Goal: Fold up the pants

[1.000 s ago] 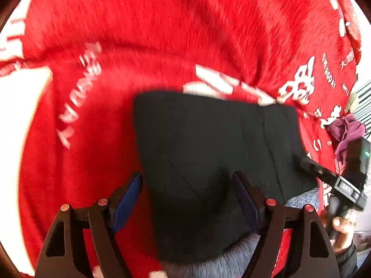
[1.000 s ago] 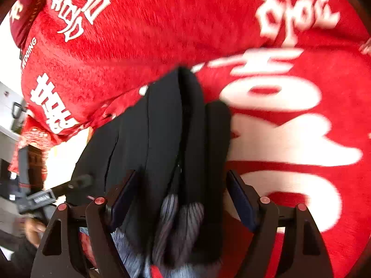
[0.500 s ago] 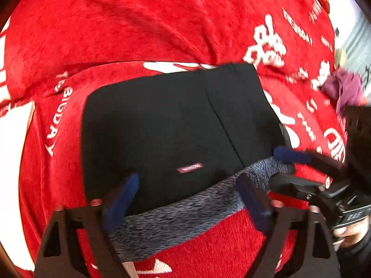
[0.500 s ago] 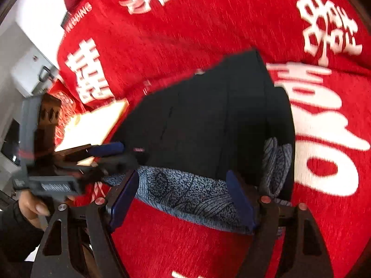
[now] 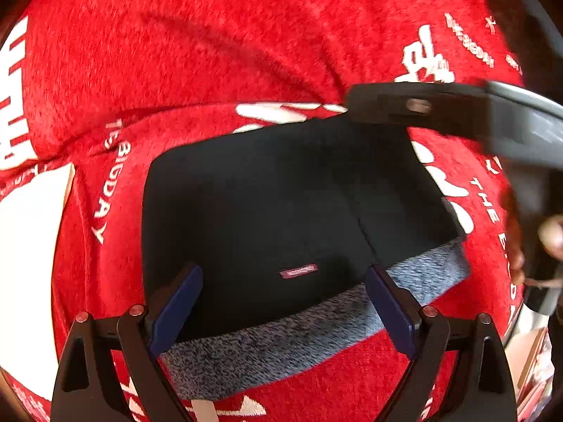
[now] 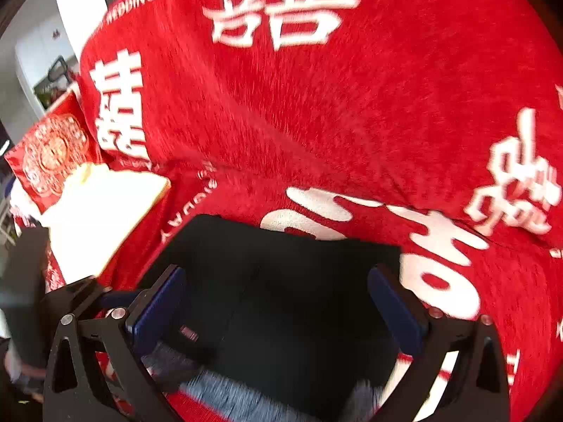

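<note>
Left tool [image 5: 283,304] — black frame, blue pads [image 5: 176,311], red screws.

One pair of black pants [image 5: 281,204] lies folded on one red blanket [image 5: 218,52]. Two grippers are in view, the left [image 5: 283,299] and the right [image 6: 278,302], each with two blue pads. One small label [image 5: 299,271] shows on the pants. One white cushion [image 6: 102,211] sits at the blanket's left edge.

Matt black cloth pants [image 5: 281,207] with a seemingly fleecy grey lining lie on a fuzzy red blanket [image 5: 218,45].
</note>
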A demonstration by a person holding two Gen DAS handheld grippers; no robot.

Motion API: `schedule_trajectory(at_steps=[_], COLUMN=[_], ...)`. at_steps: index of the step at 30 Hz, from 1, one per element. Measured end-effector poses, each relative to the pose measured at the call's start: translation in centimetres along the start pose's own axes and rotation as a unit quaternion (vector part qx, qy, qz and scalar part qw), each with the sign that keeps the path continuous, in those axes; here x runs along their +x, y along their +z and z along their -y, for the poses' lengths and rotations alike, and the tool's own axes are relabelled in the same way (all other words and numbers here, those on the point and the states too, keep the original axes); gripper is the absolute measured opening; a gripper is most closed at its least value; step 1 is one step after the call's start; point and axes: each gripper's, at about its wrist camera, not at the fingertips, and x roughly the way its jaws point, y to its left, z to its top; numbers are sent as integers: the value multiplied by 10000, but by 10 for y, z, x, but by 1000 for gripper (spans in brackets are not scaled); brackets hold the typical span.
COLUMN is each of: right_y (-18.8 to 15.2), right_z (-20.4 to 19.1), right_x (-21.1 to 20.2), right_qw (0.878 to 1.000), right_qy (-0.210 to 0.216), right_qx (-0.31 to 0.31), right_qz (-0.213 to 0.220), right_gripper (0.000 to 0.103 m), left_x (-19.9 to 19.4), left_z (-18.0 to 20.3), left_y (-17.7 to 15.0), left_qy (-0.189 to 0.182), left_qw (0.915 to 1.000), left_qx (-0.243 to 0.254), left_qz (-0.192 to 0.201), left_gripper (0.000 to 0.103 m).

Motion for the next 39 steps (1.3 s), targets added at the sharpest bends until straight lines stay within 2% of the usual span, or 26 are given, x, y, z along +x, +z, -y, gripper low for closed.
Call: schedule_trajectory(at_steps=[1,3,7,11,13,15,16,18,22,24,27,30,32,34,39], right_y=[2,4,-15,-20,-18,-22,-28,-48,-82,-94,-107,-104,-101,-104,-125], right_z=[4,19,41,42,44,43,41,31,16,16,19,28,20,8,-25], right_x=[13,44,86,87,77,47,30,1,-17,-12,14,8,-20,-48,-72], right_qw=[9999,9982,9929,9930,9931,9958,9967,9969,9933,9898,9847,9846,9868,9907,9912], right_qy=[-15,-67,-222,-244,-316,-259,-210,-504,-1068,-1308,-1451,-1307,-1363,-1135,-1147], right_qx=[74,320,426,314,352,557,626,571,410,430,430,753,729,741,649], right_qz=[-123,-499,-1086,-1112,-1076,-675,-465,-217,-174,-359,-867,-884,-484,-153,-121], right_gripper=[103,103,103,103,103,103,103,103,103,103,103,103,103,103,103], left_x=[2,5,6,6,-5,-23,-29,-27,15,25,26,6,-18,-33,-59], left_z=[-2,-3,2,5,2,-5,-9,-17,-35,-28,-18,-28,-33,-30,-22], left_y=[1,2,4,4,6,10,13,22,28,23,22,22,15,4,-21], left_qy=[-13,-76,-99,28,-68,-249,-171,68,420,741,980,675,518,645,652], left_qw=[10000,10000,9999,9999,9999,9994,9991,9985,9915,9907,9911,9917,9923,9932,9936], left_qx=[-21,-11,80,121,-22,-183,-259,-478,-1105,-946,-711,-975,-1104,-962,-907], left_qz=[-9,-7,-4,-65,-76,176,273,251,-534,-642,-555,-502,-205,-87,170], left_gripper=[94,101,101,101,101,101,101,101,101,102,102,102,102,102,102])
